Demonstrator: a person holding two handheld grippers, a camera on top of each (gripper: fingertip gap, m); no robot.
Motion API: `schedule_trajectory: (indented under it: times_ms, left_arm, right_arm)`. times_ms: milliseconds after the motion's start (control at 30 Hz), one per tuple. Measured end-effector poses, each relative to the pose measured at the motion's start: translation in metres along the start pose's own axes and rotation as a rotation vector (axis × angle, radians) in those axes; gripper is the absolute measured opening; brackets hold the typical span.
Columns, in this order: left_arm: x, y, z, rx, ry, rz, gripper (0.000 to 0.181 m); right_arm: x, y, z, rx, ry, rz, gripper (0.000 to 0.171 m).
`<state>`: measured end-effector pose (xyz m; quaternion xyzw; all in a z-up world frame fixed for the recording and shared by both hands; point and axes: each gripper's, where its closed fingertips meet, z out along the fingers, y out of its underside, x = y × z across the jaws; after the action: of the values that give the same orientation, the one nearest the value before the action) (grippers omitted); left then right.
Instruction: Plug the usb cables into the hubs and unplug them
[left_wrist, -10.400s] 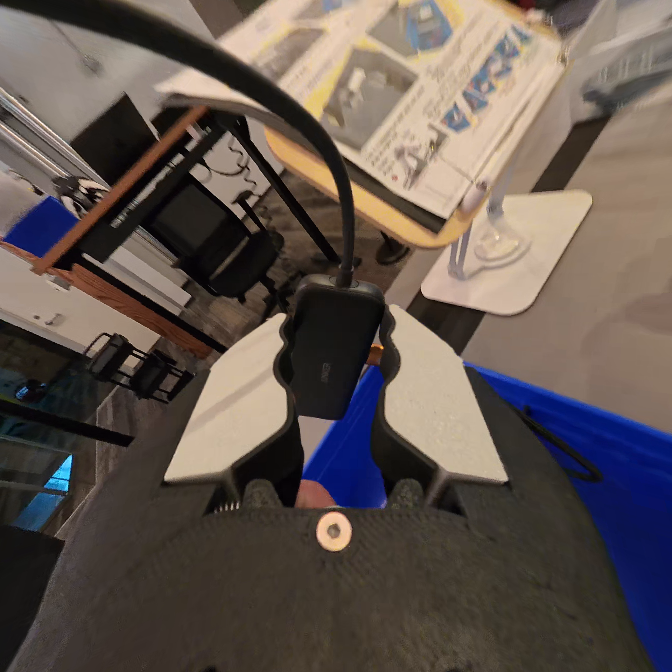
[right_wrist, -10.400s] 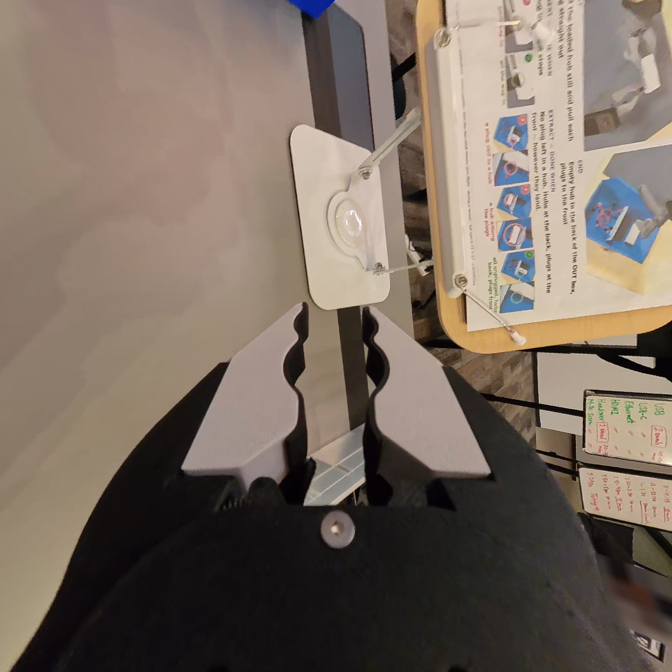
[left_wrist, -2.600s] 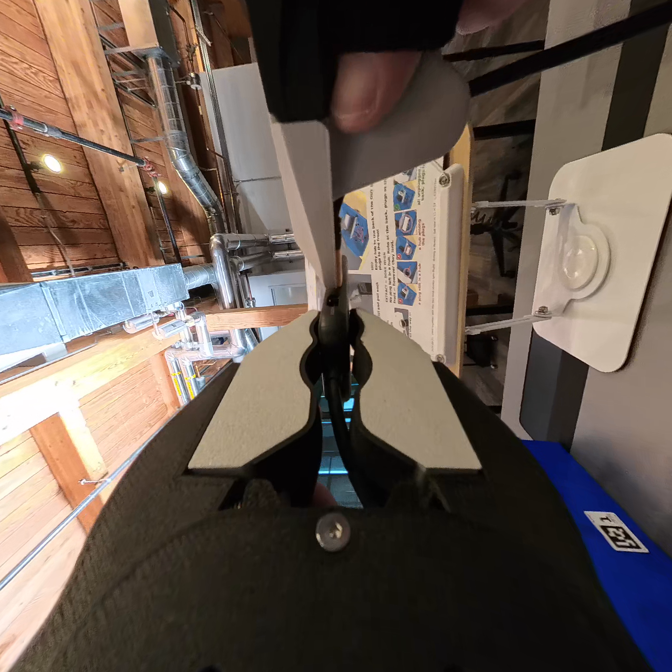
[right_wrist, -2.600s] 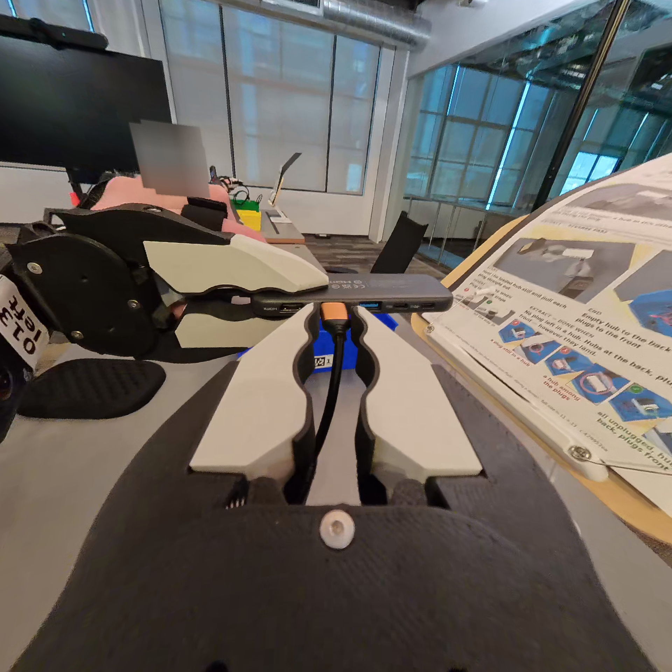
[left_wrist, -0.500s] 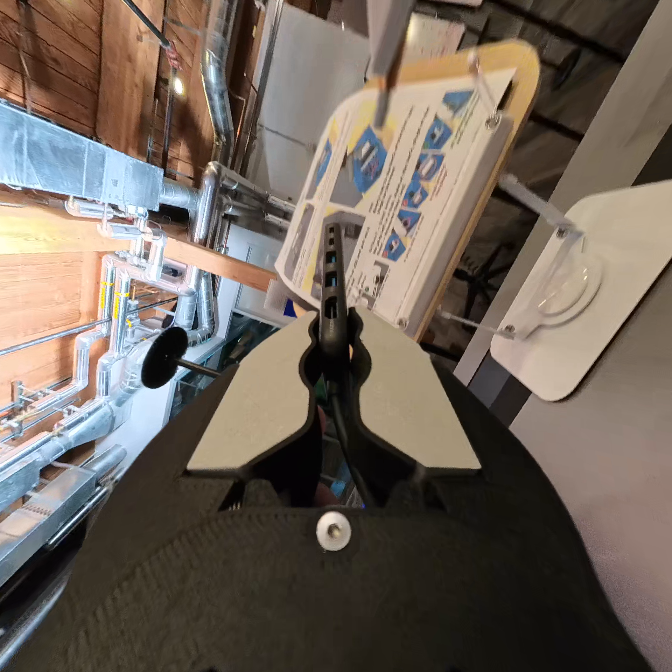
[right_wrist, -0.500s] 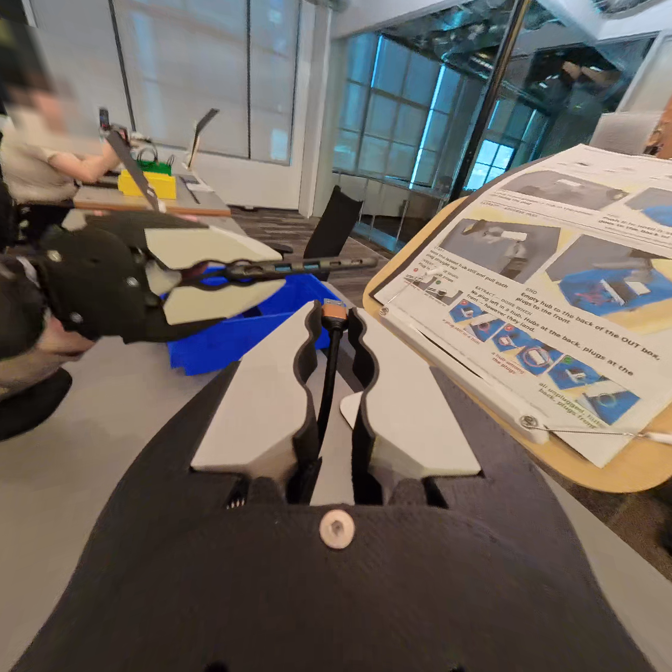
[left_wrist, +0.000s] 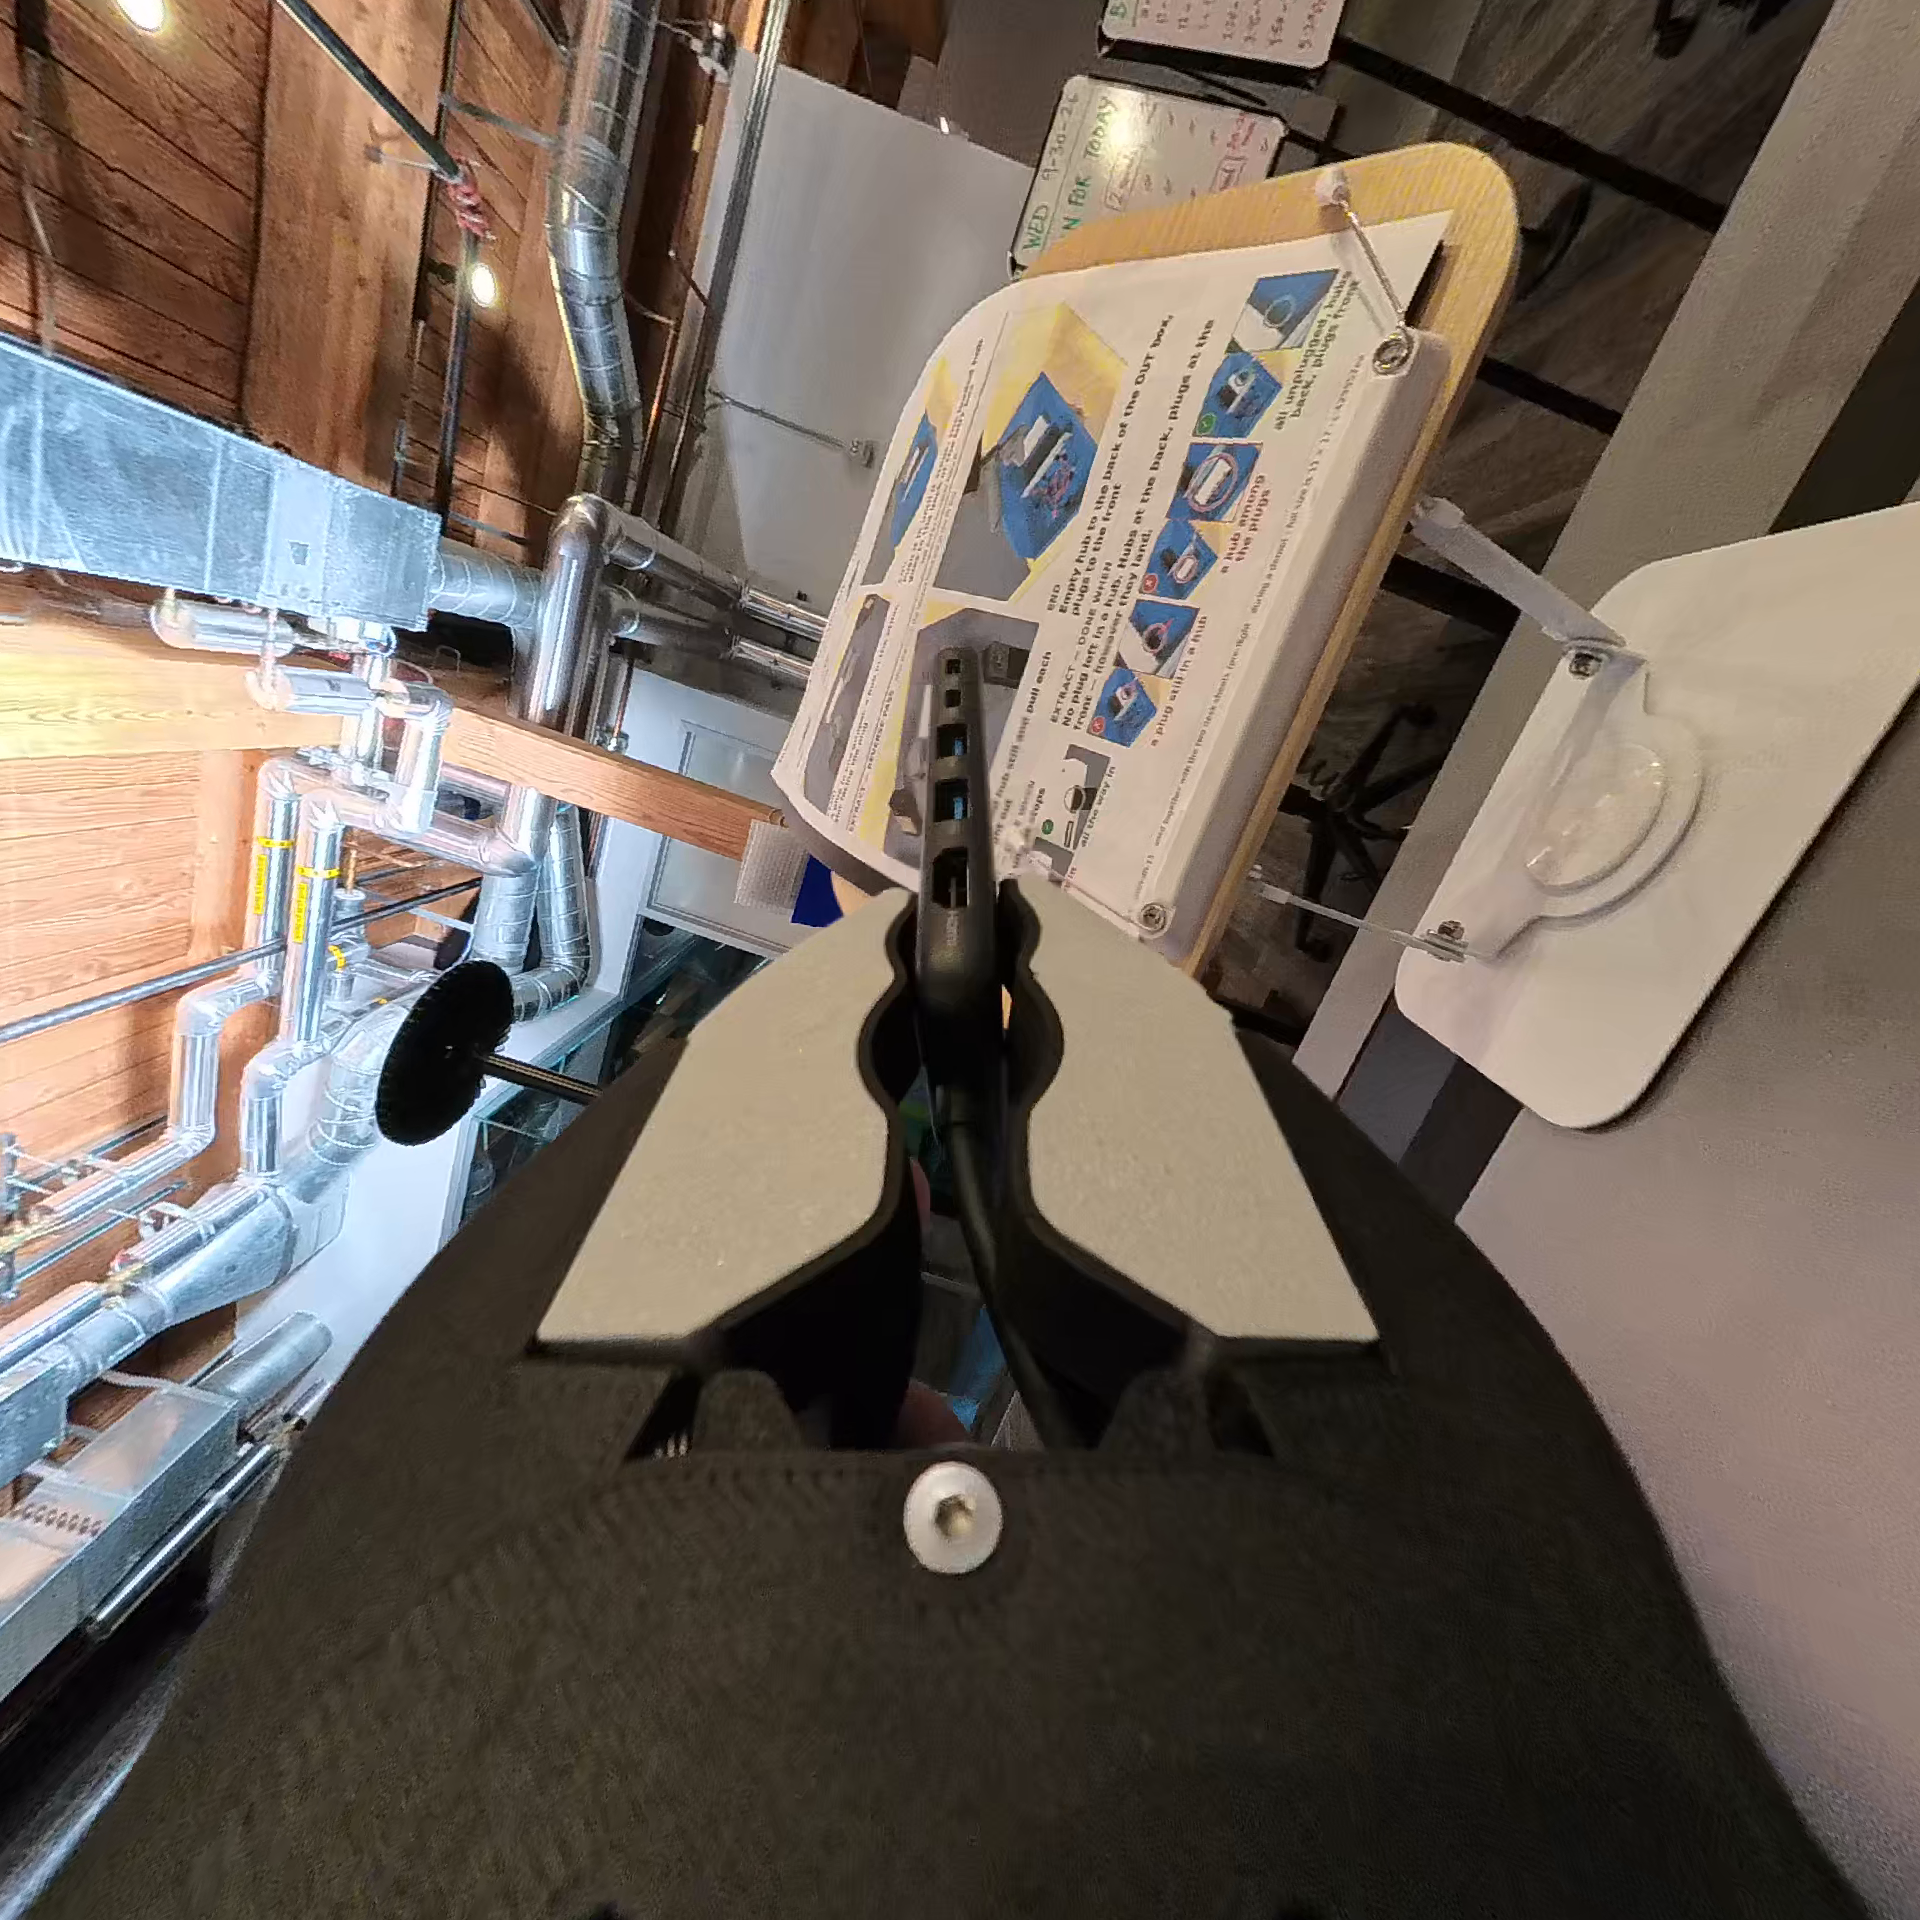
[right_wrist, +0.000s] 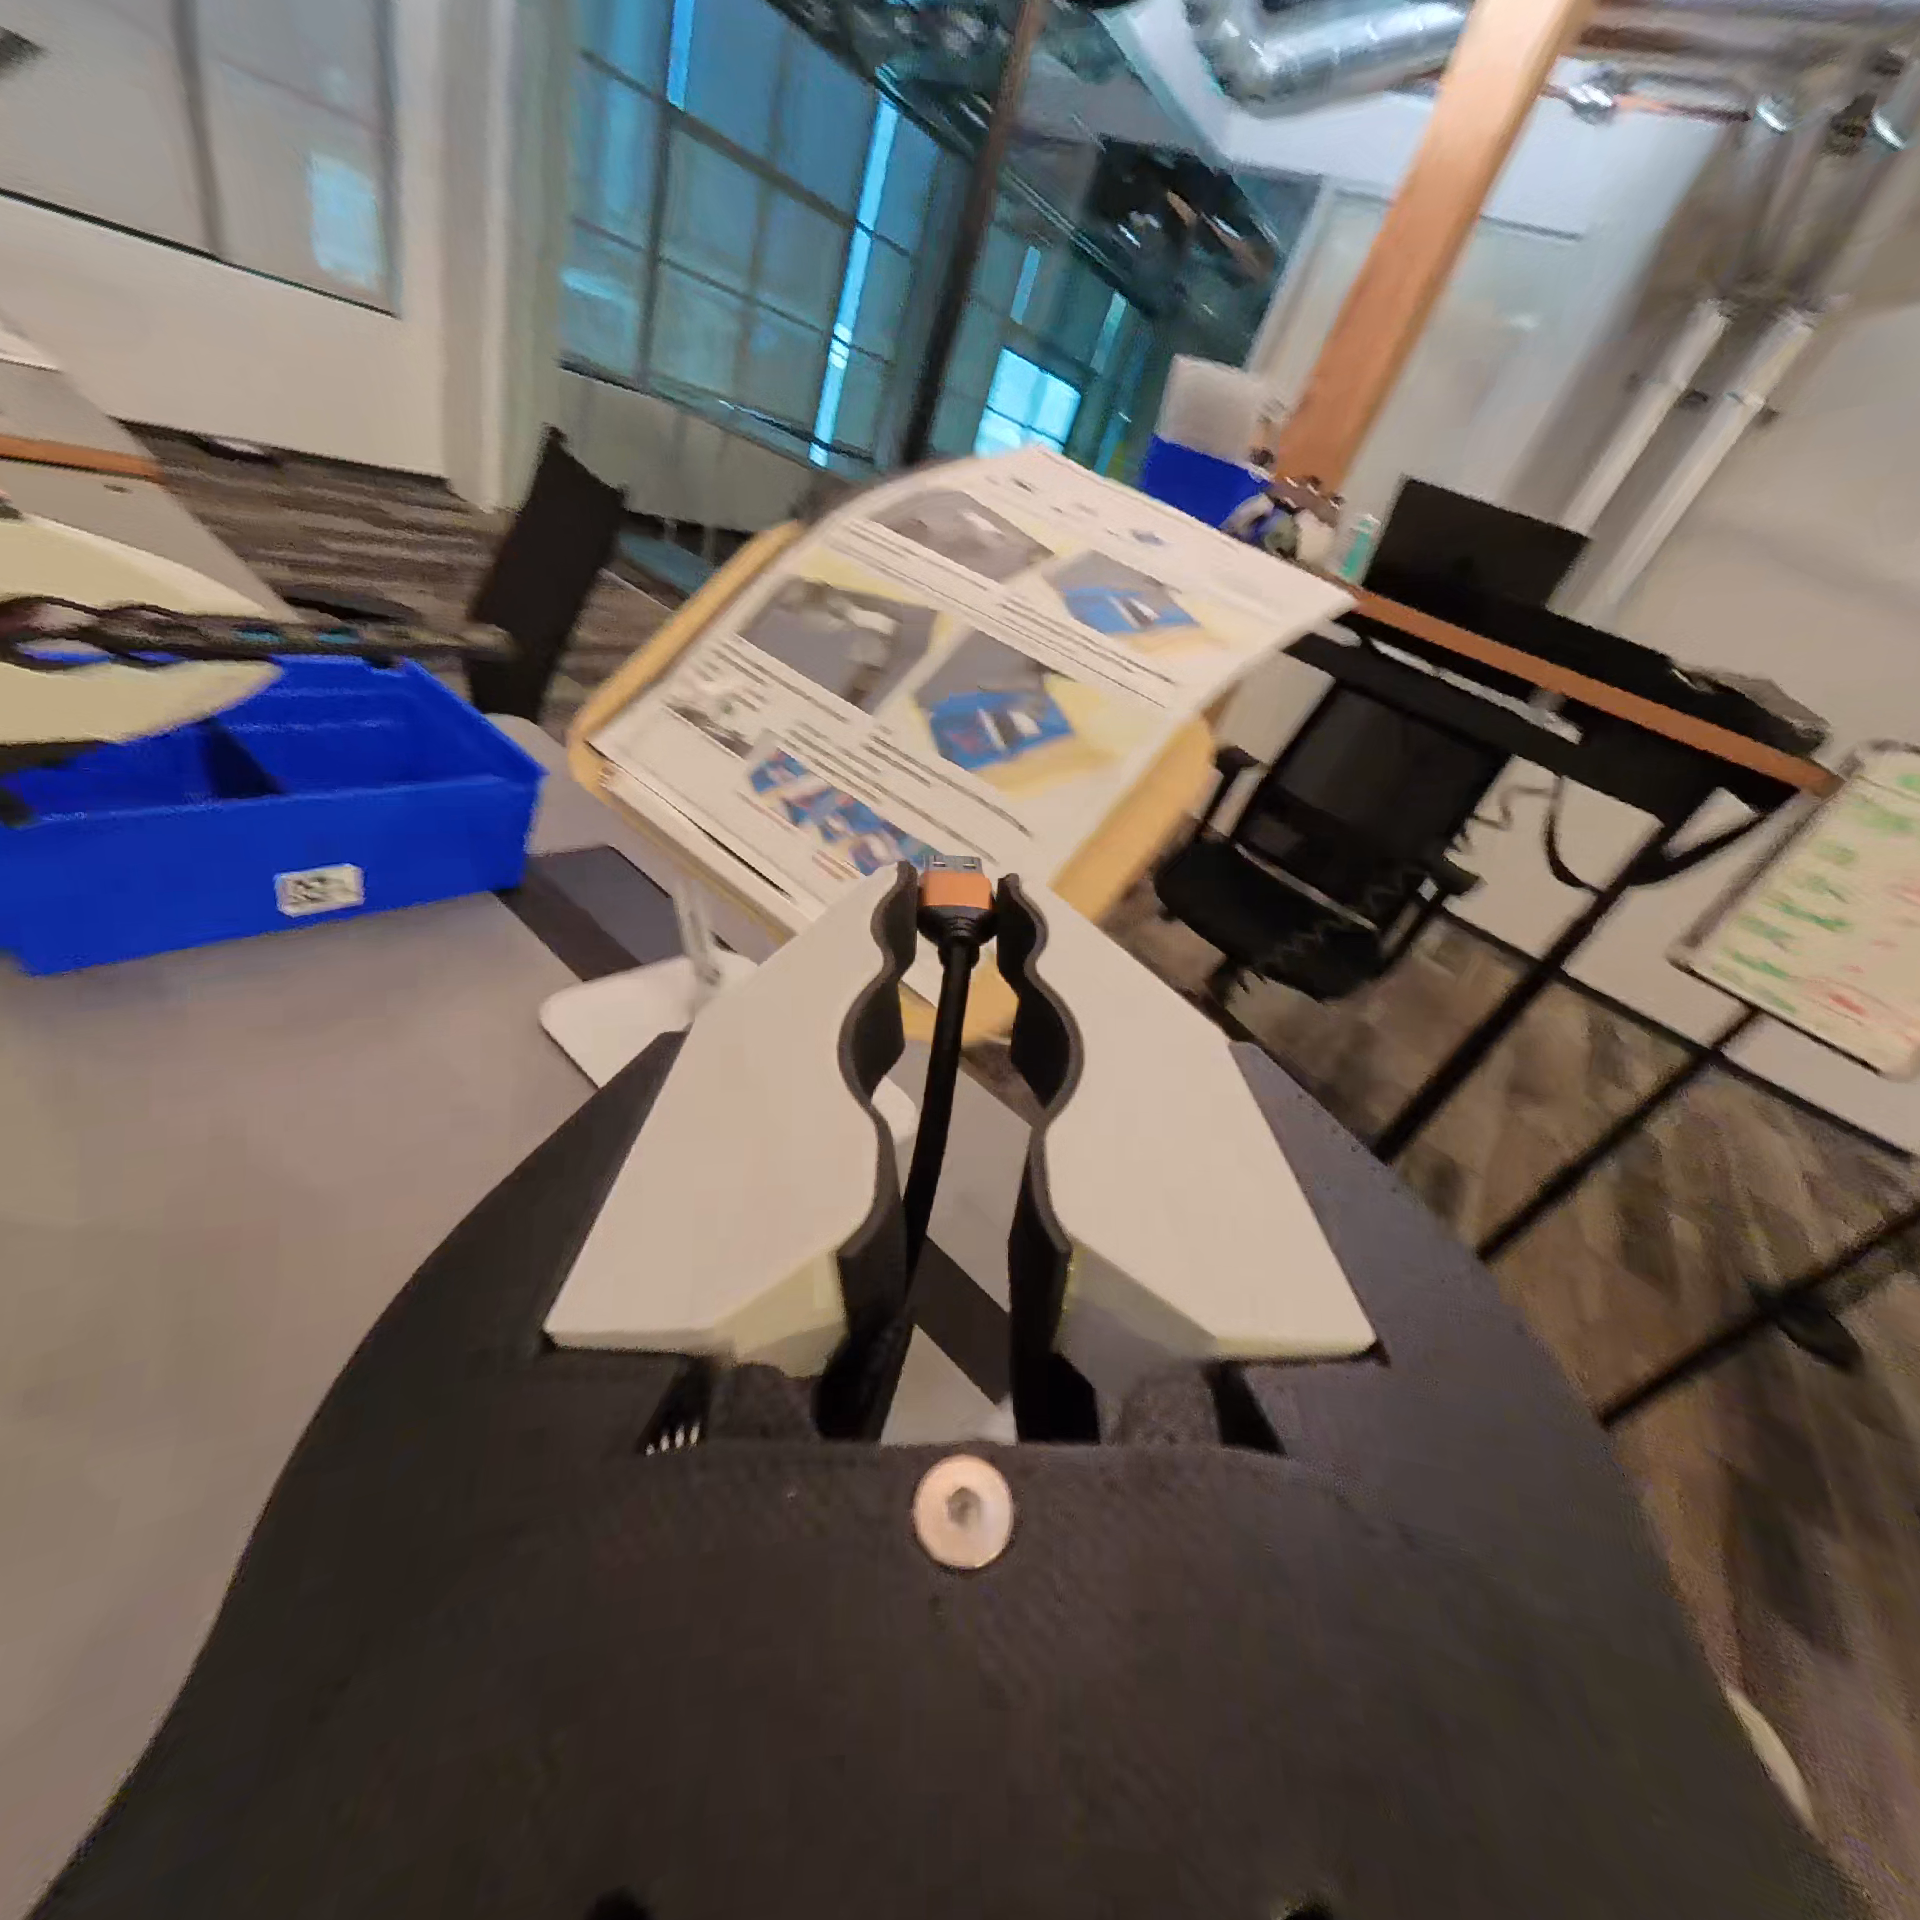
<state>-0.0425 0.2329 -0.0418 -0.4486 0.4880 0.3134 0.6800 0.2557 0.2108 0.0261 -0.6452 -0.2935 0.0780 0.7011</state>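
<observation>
Left tool (left_wrist: 958, 914) clenched on the dark hub (left_wrist: 954, 821), ports edge-on. Right tool (right_wrist: 951, 902) grips the orange-collared USB plug (right_wrist: 952, 889), clear of the hub, above the bench (right_wrist: 260, 1091).

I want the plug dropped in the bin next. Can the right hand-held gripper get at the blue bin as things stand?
Probably yes. The blue bin sits open on the table, left of the right hand-held gripper. Only the hub hangs over its far side.
</observation>
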Motion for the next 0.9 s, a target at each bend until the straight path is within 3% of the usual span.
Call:
schedule_trajectory:
  times_ms: [200, 433, 567, 767, 900]
  left_arm:
    - [0.017, -0.003, 0.004, 0.006, 0.036, 0.019, 0.013]
    - [0.028, -0.004, 0.005, 0.018, 0.070, 0.034, 0.013]
    - [0.031, -0.004, 0.005, 0.021, 0.078, 0.046, 0.013]
    - [0.030, -0.005, 0.004, 0.027, 0.074, 0.050, 0.013]
    - [0.029, -0.007, 0.002, 0.032, 0.074, 0.050, 0.013]
  right_arm:
    - [0.053, 0.073, -0.018, -0.069, 0.011, 0.104, 0.013]
    - [0.058, 0.153, -0.002, -0.156, -0.049, 0.213, 0.013]
    - [0.046, 0.154, 0.012, -0.087, -0.106, 0.222, 0.012]
    - [0.038, 0.105, 0.017, 0.045, -0.066, 0.073, 0.013]
    - [0.048, 0.140, 0.013, -0.092, -0.043, 0.090, 0.013]
